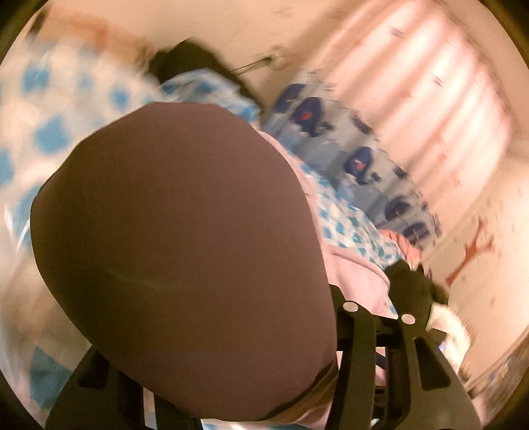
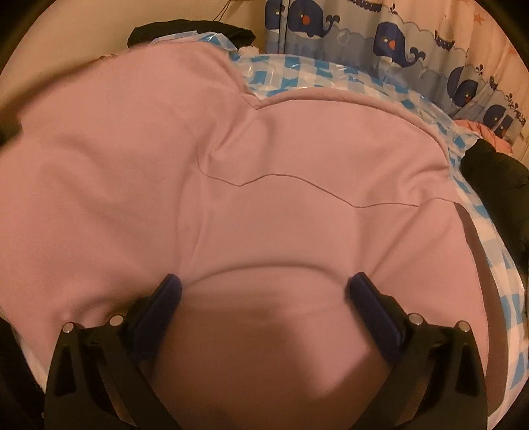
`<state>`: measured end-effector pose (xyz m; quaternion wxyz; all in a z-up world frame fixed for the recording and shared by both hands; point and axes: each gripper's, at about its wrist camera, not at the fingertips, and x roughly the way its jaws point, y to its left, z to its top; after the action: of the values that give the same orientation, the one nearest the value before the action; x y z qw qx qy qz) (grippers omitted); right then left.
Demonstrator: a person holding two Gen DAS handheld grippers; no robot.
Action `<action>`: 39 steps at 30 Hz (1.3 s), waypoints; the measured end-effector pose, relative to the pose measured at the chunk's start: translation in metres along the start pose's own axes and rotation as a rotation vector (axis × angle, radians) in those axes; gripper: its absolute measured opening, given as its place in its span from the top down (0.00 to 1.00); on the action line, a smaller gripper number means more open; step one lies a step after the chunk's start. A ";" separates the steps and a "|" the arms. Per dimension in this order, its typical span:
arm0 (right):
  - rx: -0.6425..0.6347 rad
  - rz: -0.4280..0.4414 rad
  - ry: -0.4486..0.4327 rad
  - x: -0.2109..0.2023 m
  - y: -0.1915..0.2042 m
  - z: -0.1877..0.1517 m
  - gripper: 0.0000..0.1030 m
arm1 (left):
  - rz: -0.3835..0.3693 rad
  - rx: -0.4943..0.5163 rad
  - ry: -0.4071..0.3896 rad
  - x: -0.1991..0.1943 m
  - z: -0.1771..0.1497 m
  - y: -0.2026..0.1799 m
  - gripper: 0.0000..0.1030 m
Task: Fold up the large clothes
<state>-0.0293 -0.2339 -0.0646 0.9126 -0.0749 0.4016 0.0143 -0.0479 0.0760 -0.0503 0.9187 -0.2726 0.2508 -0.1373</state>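
A large pink garment lies spread over a blue-and-white checked tablecloth. My right gripper is open just above it, its blue pads wide apart over a shaded fold. In the blurred left wrist view a dark fold of the pink garment hangs close over the lens and hides the fingertips of my left gripper. Only the black finger bases show, close together, with pink cloth beside them.
A whale-print curtain hangs behind the table and also shows in the left wrist view. Dark clothes lie at the table's far end and right side. A pink-striped curtain hangs further right.
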 end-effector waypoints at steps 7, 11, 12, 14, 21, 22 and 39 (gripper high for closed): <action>0.057 0.205 0.074 -0.023 -0.036 0.009 0.05 | -0.063 0.331 0.018 0.011 0.007 -0.137 0.60; 0.456 0.654 -0.046 -0.072 -0.134 -0.008 0.05 | -0.056 0.475 0.061 0.031 -0.007 -0.189 0.60; 0.634 0.844 -0.043 -0.062 -0.169 -0.022 0.05 | -0.052 0.503 0.069 0.036 -0.012 -0.198 0.60; 0.864 0.989 0.006 -0.028 -0.213 -0.046 0.07 | -0.044 0.566 0.088 0.045 -0.027 -0.218 0.60; 1.121 1.352 -0.072 0.017 -0.254 -0.085 0.07 | -0.014 0.890 0.142 0.073 -0.108 -0.284 0.61; 1.149 1.386 -0.090 0.018 -0.257 -0.088 0.07 | -0.011 0.921 0.150 0.077 -0.116 -0.288 0.61; 1.030 0.956 -0.280 -0.036 -0.316 -0.068 0.07 | 0.070 1.495 0.199 0.101 -0.256 -0.346 0.49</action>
<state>-0.0759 -0.5553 -0.0443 0.7689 0.5521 0.2252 0.2308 -0.1405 -0.3549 -0.0780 0.8358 0.4450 0.1810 -0.2658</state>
